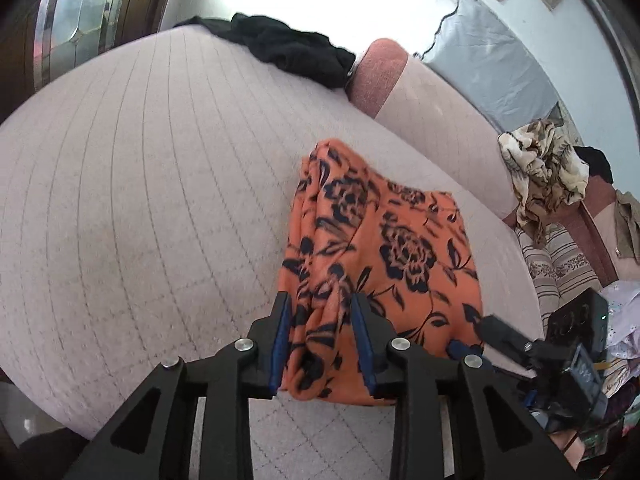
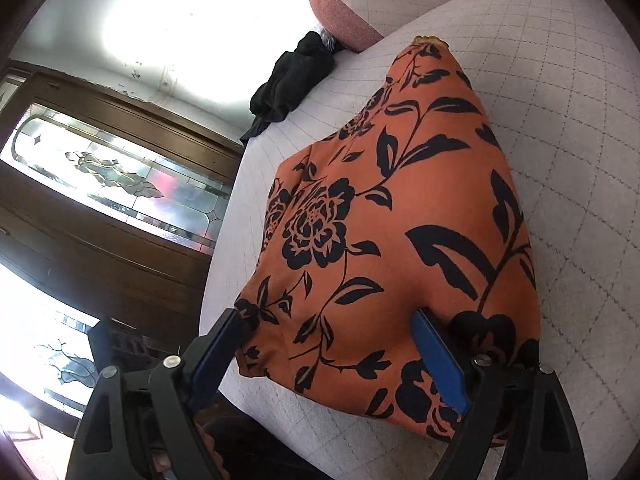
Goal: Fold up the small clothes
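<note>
An orange garment with a dark floral print [image 1: 384, 248] lies folded on the pale quilted bed [image 1: 140, 200]. My left gripper [image 1: 320, 300] straddles a bunched fold at its near edge, with the blue pads on either side of the cloth and a gap between them. In the right wrist view the same garment [image 2: 400, 220] fills the middle. My right gripper [image 2: 328, 316] is wide open, its jaws on either side of the garment's near edge. The right gripper's black body [image 1: 516, 340] shows at the garment's right corner in the left wrist view.
A black garment [image 1: 288, 48] lies crumpled at the far end of the bed by a pink bolster [image 1: 376, 76]. A grey pillow [image 1: 488, 68], a patterned cloth heap [image 1: 544, 168] and other clutter sit to the right. A wooden glass-paned door [image 2: 112, 184] stands beyond the bed's edge.
</note>
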A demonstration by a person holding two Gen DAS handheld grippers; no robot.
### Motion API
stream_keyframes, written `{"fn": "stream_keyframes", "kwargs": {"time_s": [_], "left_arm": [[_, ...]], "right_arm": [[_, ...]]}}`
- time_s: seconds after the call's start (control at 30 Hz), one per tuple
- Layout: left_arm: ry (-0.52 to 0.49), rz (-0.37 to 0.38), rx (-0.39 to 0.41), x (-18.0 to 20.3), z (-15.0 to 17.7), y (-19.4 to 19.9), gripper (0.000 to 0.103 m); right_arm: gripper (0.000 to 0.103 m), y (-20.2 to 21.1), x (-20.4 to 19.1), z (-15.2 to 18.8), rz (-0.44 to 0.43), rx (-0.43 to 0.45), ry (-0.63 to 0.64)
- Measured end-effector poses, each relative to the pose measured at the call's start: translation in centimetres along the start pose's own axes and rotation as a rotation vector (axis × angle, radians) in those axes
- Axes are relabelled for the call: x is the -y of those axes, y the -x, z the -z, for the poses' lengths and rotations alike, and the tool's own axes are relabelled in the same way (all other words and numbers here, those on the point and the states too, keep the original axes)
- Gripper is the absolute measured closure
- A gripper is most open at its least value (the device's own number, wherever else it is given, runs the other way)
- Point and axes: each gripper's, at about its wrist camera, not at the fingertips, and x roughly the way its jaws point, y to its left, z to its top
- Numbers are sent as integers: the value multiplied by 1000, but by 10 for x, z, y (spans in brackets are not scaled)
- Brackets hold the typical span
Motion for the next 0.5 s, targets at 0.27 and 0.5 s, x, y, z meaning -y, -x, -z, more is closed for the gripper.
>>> {"fn": "stream_keyframes", "kwargs": {"time_s": [0.27, 0.5], "left_arm": [[-44, -159, -136, -12, -16, -60, 60], [-213, -127, -17, 41, -58, -48, 60]], "right_arm": [[15, 3, 2, 4, -28, -7, 17], [15, 5, 6, 5, -47, -18, 24]]}}
